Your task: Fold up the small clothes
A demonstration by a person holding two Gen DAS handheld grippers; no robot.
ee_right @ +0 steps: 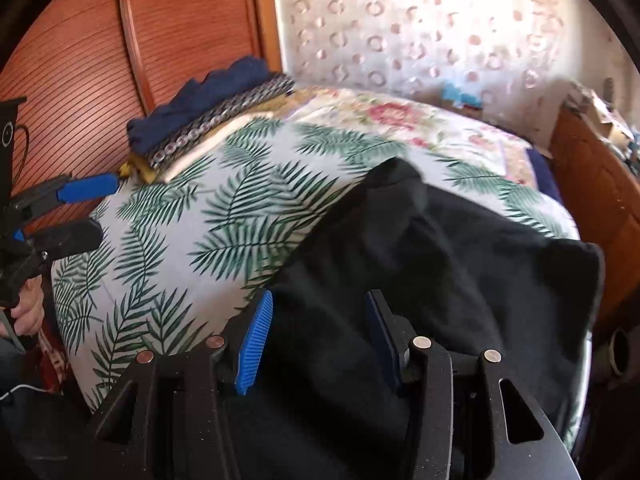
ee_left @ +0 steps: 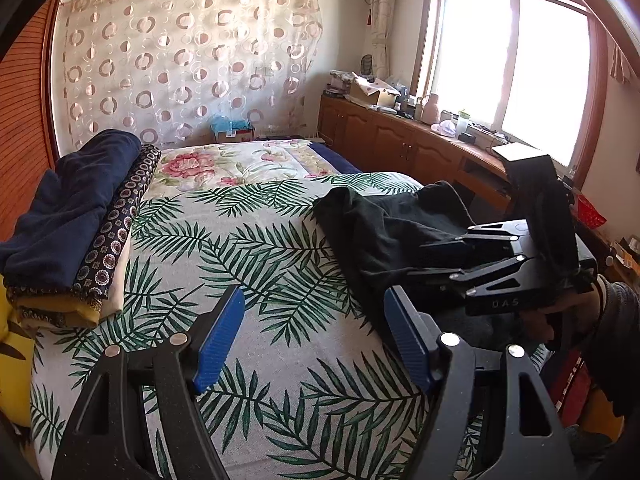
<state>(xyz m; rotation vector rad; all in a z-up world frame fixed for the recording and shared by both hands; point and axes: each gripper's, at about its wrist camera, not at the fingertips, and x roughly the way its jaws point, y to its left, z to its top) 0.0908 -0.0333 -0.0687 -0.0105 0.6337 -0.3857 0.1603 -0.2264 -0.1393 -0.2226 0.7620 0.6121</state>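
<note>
Black garment (ee_right: 420, 248) lay crumpled on the palm-leaf bedspread (ee_left: 248, 240) by the bed's right edge, so I kept right gripper (ee_right: 320, 340) spread above it and left gripper (ee_left: 312, 340) spread over bare bedspread, ready to flatten it.
</note>
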